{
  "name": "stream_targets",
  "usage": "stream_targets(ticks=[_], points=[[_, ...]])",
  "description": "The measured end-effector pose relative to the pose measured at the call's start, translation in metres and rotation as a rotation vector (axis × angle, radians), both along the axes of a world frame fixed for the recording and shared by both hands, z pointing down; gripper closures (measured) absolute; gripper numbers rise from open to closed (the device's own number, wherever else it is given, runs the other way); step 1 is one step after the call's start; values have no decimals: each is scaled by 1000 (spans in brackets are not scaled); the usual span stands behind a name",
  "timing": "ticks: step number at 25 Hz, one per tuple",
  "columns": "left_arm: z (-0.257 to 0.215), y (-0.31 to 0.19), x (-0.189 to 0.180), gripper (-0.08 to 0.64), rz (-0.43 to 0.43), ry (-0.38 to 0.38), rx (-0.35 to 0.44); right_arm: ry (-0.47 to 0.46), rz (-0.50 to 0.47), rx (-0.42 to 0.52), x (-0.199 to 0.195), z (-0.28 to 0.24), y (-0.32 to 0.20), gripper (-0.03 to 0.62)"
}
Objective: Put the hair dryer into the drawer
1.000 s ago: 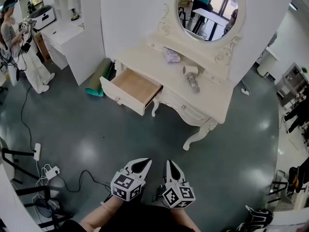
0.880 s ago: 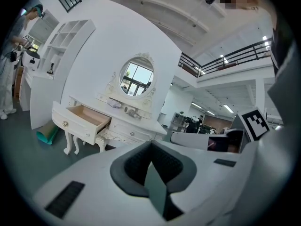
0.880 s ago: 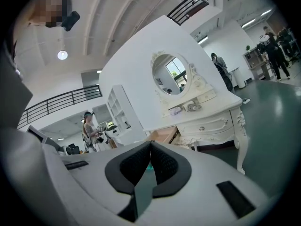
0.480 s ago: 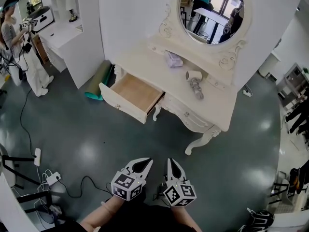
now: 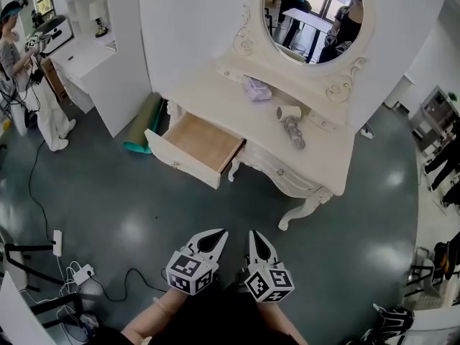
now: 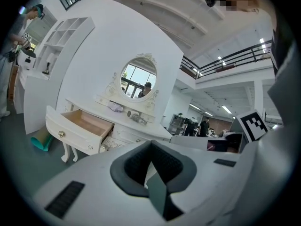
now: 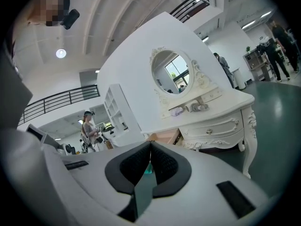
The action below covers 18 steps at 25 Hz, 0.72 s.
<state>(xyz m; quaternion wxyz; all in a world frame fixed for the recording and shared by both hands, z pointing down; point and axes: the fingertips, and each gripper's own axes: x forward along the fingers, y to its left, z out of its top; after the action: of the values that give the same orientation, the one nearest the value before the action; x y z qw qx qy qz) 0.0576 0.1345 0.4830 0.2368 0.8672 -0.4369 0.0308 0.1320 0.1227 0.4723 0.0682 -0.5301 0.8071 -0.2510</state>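
Hair dryer (image 5: 290,122) on vanity (image 5: 237,110), right of drawer (image 5: 183,165); perhaps cloth (image 5: 255,88) beside

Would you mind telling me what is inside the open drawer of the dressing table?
The drawer shows only its bare wooden bottom; nothing lies in the visible part. Its rear end is covered by the tabletop. The hair dryer lies on that tabletop.

White-and-silver hair dryer (image 5: 290,124) lying flat well beyond right gripper (image 5: 254,235); drawer (image 5: 184,169) pulled open, empty, beyond left gripper (image 5: 217,233).
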Motion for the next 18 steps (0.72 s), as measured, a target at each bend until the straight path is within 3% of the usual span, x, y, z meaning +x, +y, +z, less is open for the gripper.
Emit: stream_targets(ticks=[11, 18], points=[[3, 2, -1, 537, -10, 19, -25, 5, 1, -39, 2, 12, 0, 580], [2, -27, -7, 537, -37, 9, -15, 4, -8, -4, 3, 8, -33, 580]])
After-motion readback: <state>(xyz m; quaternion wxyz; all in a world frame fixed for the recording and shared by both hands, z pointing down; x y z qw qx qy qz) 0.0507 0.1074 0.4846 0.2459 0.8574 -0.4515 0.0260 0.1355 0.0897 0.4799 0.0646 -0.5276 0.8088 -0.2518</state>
